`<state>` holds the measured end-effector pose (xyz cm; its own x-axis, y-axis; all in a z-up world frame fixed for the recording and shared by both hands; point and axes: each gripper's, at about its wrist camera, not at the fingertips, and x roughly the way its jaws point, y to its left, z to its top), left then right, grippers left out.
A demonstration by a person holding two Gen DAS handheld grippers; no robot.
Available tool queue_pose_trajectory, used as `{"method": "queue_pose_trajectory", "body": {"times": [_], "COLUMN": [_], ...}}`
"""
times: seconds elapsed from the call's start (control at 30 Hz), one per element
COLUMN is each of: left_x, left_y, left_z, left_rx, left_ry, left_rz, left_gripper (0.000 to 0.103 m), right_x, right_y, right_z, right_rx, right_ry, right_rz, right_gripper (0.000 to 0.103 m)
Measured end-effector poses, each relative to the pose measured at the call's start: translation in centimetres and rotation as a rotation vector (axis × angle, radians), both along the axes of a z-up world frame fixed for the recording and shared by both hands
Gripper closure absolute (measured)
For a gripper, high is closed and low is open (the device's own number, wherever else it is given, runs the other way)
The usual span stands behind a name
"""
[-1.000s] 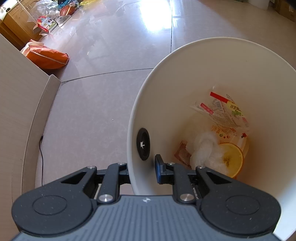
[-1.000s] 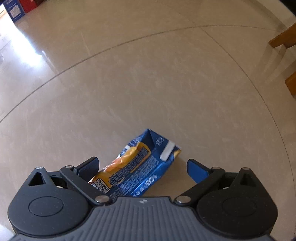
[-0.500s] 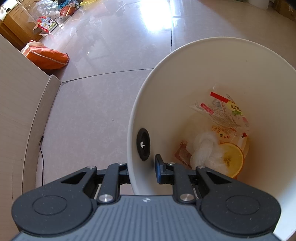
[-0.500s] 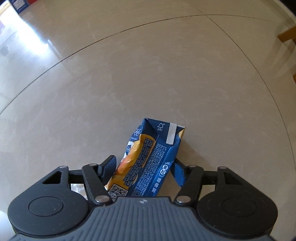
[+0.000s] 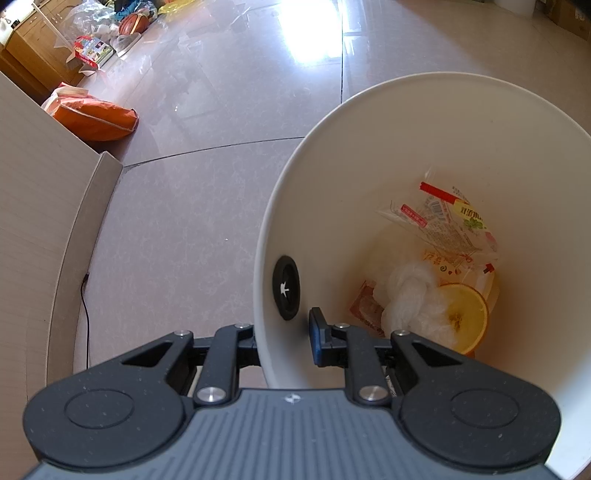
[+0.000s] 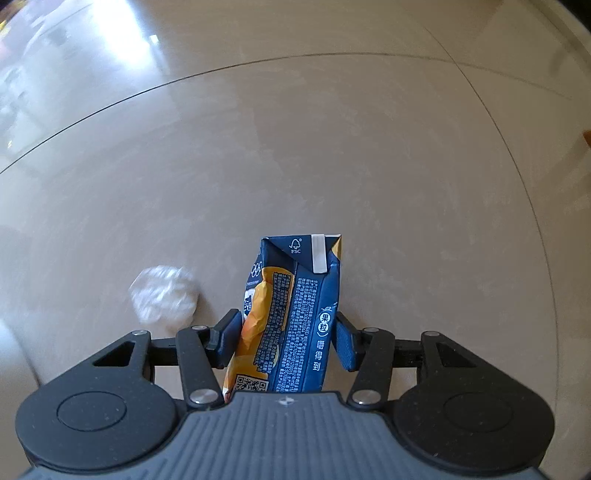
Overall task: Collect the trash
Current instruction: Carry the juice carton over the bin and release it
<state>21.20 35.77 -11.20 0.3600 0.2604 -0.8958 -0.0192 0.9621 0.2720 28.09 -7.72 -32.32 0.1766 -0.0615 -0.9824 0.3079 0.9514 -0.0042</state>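
My left gripper (image 5: 286, 341) is shut on the near rim of a white trash bin (image 5: 443, 122), one finger outside the wall and one inside. At the bin's bottom lie clear printed wrappers (image 5: 443, 225), a crumpled white tissue (image 5: 410, 295) and an orange slice (image 5: 463, 317). My right gripper (image 6: 286, 341) is shut on a blue and orange drink carton (image 6: 299, 306), which stands between the pads and points away from me above the beige floor. A crumpled white tissue (image 6: 164, 295) lies on the floor just left of the carton.
A beige panel (image 5: 40, 221) stands along the left, with a thin black cable (image 5: 85, 314) at its foot. An orange bag (image 5: 94, 116), a ball (image 5: 133, 23) and a wooden cabinet (image 5: 33, 48) sit at the far left. Tiled floor (image 6: 332, 147) stretches ahead of the right gripper.
My right gripper closed on the carton and lifted it, turning it to point straight ahead; a white tissue came into view on the left. The left gripper and bin stayed still.
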Motion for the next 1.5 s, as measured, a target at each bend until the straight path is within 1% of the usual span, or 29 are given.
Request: {"method": "queue_pose_trajectory", "body": {"times": [0.17, 0.27, 0.37, 0.47, 0.63, 0.8, 0.9, 1.07, 1.17, 1.3, 1.33, 1.37, 1.43, 1.5], "left_x": [0.0, 0.0, -0.1, 0.0, -0.1, -0.2, -0.3, -0.3, -0.2, -0.3, -0.3, -0.3, -0.3, -0.4], "left_y": [0.0, 0.1, 0.1, 0.0, 0.0, -0.1, -0.1, -0.1, 0.1, 0.1, 0.1, 0.1, 0.2, 0.2], "left_z": [0.0, 0.0, 0.0, 0.0, 0.0, 0.0, 0.0, 0.1, 0.1, 0.1, 0.1, 0.1, 0.1, 0.1], "left_rx": [-0.003, -0.004, 0.000, 0.001, 0.002, 0.004, 0.005, 0.001, -0.005, -0.003, -0.003, -0.003, -0.006, -0.006], "left_ry": [0.001, -0.001, -0.003, -0.002, -0.003, -0.007, -0.008, -0.009, -0.009, -0.009, -0.009, -0.010, -0.010, -0.011], "left_rz": [0.001, 0.000, -0.004, -0.001, 0.000, -0.008, -0.009, -0.006, 0.000, -0.004, -0.006, -0.007, -0.006, -0.008], "left_gripper": [0.085, 0.085, 0.085, 0.085, 0.085, 0.085, 0.085, 0.085, 0.085, 0.085, 0.085, 0.085, 0.085, 0.085], "right_x": [-1.0, -2.4, -4.3, -5.6, -6.7, -6.9, -6.5, -5.9, -5.8, -5.7, -5.7, -5.9, -6.4, -6.5], "right_y": [0.3, 0.6, 1.7, 2.8, 6.1, 10.6, 13.4, 17.8, 20.3, 22.6, 23.0, 23.1, 22.6, 22.8], "right_z": [3.1, 5.4, 7.8, 10.6, 16.4, 22.9, 25.9, 29.6, 31.4, 31.5, 31.4, 31.6, 31.8, 31.6], "right_rx": [0.042, 0.060, 0.071, 0.067, 0.085, 0.097, 0.118, 0.171, 0.188, 0.212, 0.216, 0.213, 0.196, 0.184], "right_ry": [-0.025, -0.044, -0.064, -0.087, -0.136, -0.212, -0.269, -0.350, -0.386, -0.378, -0.376, -0.379, -0.409, -0.425], "right_rz": [0.072, 0.117, 0.181, 0.271, 0.417, 0.568, 0.654, 0.749, 0.793, 0.843, 0.857, 0.860, 0.865, 0.870], "right_gripper": [0.046, 0.046, 0.046, 0.046, 0.046, 0.045, 0.045, 0.045, 0.045, 0.045, 0.043, 0.031, 0.020, 0.020]}}
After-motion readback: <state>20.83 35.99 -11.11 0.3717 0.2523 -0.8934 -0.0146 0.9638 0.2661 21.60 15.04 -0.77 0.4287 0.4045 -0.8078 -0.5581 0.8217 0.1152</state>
